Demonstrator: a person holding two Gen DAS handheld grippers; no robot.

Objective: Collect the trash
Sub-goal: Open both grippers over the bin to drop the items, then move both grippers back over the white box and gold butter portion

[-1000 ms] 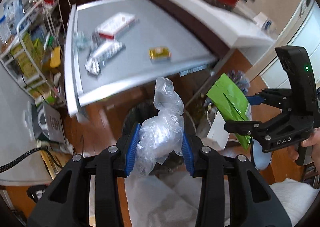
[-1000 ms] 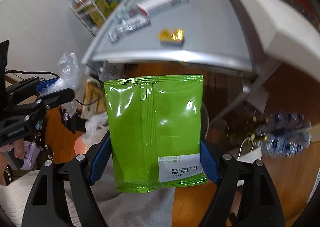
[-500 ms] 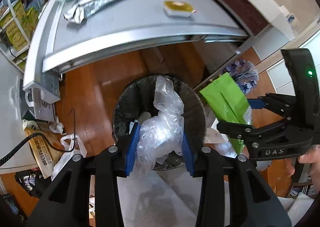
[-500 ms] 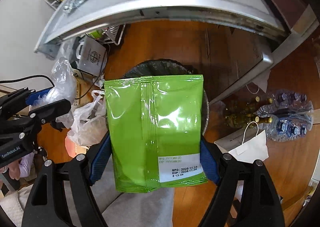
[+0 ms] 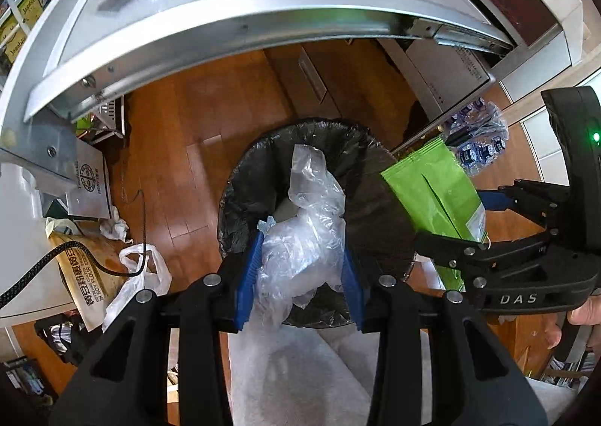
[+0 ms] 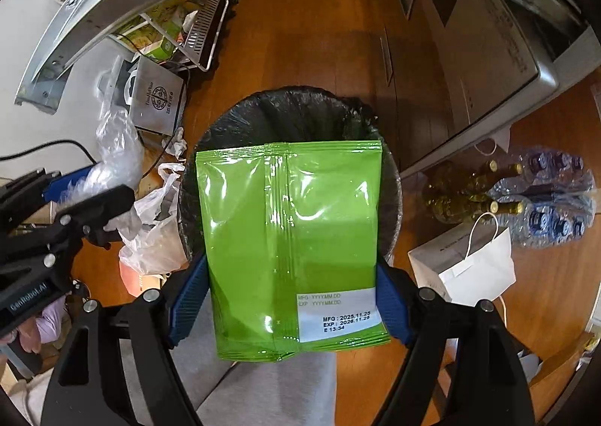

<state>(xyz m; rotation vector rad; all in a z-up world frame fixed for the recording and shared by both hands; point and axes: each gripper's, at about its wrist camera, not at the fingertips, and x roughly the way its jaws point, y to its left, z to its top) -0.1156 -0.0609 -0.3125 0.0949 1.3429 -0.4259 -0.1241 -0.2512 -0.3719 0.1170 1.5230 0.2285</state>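
Left gripper (image 5: 300, 268) clamps crumpled clear plastic wrap (image 5: 304, 234); right gripper (image 6: 291, 298) clamps a glossy green pouch (image 6: 289, 238), both above the black-lined bin (image 6: 300, 107).

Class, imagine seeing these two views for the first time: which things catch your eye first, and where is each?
The bright green snack pouch clamped in the right gripper fills the middle of the right view, above the black-lined trash bin. In the left view, crumpled clear plastic sits pinched in the left gripper, over the same bin.
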